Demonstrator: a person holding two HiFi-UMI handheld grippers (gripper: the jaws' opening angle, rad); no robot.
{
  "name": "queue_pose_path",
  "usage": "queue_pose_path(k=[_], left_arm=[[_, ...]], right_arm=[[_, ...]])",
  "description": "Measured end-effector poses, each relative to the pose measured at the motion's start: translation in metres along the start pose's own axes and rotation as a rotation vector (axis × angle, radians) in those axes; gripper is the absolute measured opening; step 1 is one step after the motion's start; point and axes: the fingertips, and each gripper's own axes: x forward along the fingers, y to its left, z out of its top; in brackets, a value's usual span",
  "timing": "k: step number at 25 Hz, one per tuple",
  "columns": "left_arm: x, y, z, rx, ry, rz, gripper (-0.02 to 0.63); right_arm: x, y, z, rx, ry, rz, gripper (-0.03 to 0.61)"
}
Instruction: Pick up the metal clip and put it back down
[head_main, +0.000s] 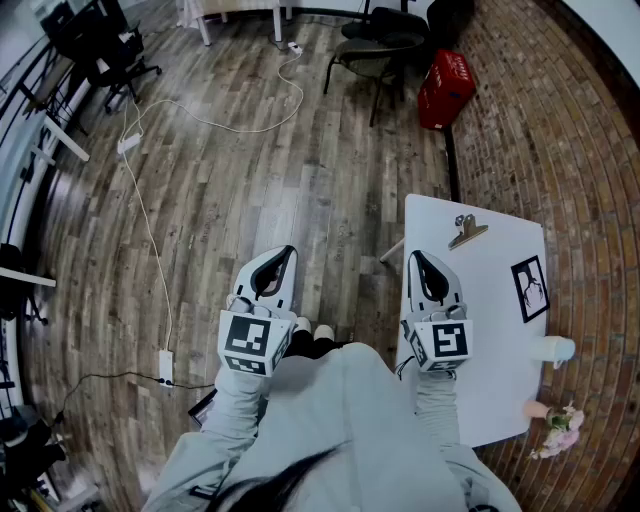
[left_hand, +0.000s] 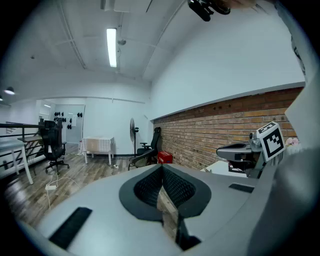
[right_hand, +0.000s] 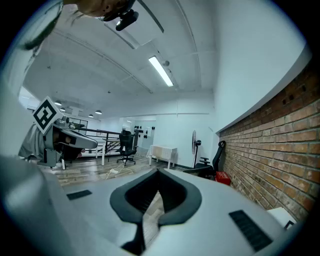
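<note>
The clip (head_main: 466, 231) lies on the white table (head_main: 500, 330) near its far edge, a little ahead and to the right of the right tongs (head_main: 415, 258). They're not touching it. Those tongs are closed and empty. The left tongs (head_main: 288, 251), also closed on nothing, hang over the floor (head_main: 220, 180), well apart from it.

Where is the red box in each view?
Head view: red box at top right, against the brick wall.
Left gripper view: just right of centre, at the wall's foot.
Right gripper view: right of centre, at the wall's foot.
Shared landmark: the black chair, just left of it in every view.
</note>
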Motion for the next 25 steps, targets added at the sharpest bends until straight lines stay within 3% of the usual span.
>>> queue_pose_path(k=[15,25], left_arm=[[0.012,0.047,-0.007,0.036,0.023,-0.058,0.026],[0.060,0.070,-0.015,0.024,0.056,-0.067,0.027]], right_arm=[[0.037,0.034,0.009,0.012,-0.001,-0.045,0.025],[0.076,0.012,-0.007,0.035,0.038,-0.060,0.025]])
